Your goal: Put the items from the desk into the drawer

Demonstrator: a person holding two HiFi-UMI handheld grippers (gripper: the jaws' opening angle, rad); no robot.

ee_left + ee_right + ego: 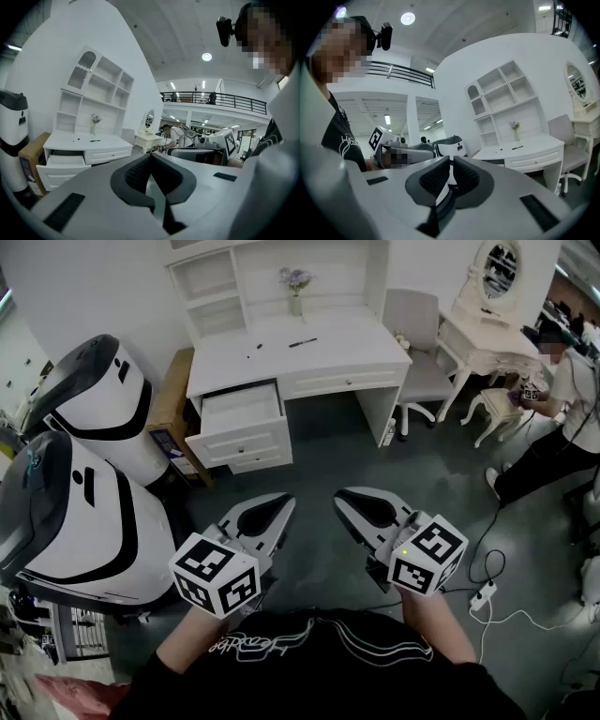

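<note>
The white wooden desk with a shelf hutch point(281, 357) stands at the far side of the room, and its top left drawer point(242, 409) is pulled open. On the desktop lie a slim black pen point(302, 342) towards the right and a small dark item point(260, 346) just left of it, too small to identify. A small vase of purple flowers point(296, 292) stands at the back of the desk, against the hutch.

Both tools are held low and near the person's body, well apart from the desk. The left gripper point(286, 502) has its black ribbed pads pressed together at the tips, with nothing between them point(151, 154). The right gripper point(342, 495) is likewise closed on nothing, its pads almost meeting point(451, 158).

Two rounded white-and-black machines point(94, 399) stand on the left. A grey chair point(417, 343) sits right of the desk, and beyond it a white vanity table with an oval mirror point(487, 306). A person in a white top point(572, 399) crouches at the far right
</note>
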